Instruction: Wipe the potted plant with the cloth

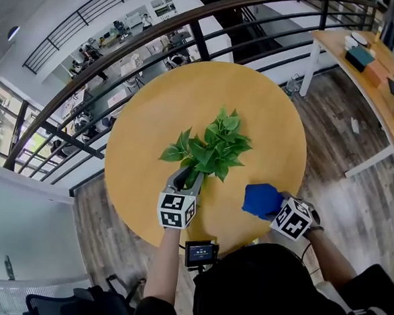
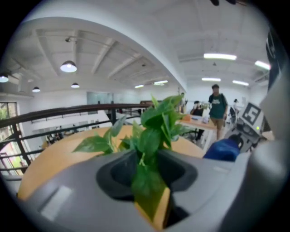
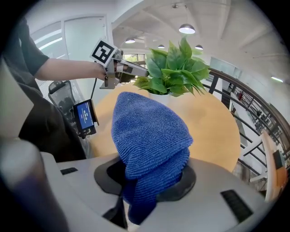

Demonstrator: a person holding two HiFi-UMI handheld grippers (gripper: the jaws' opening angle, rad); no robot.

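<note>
A leafy green potted plant point(image 1: 211, 148) stands near the middle of a round yellow table point(image 1: 268, 104). My left gripper point(image 1: 187, 178) reaches into its near-left side. In the left gripper view one leaf point(image 2: 147, 183) hangs in the gap of the left gripper point(image 2: 152, 201); a sliver of table shows beside the leaf, so the jaws stand apart. To the plant's right, my right gripper point(image 1: 279, 210) is shut on a bunched blue cloth point(image 1: 261, 200). The cloth point(image 3: 149, 136) fills the right gripper view, short of the plant point(image 3: 174, 72) and its white pot point(image 3: 158, 96).
A black railing point(image 1: 193, 25) curves behind the table. A wooden desk point(image 1: 371, 71) with boxes stands at the far right. A small device with a lit screen point(image 1: 200, 253) hangs at my waist. A person point(image 2: 218, 106) stands beyond the table.
</note>
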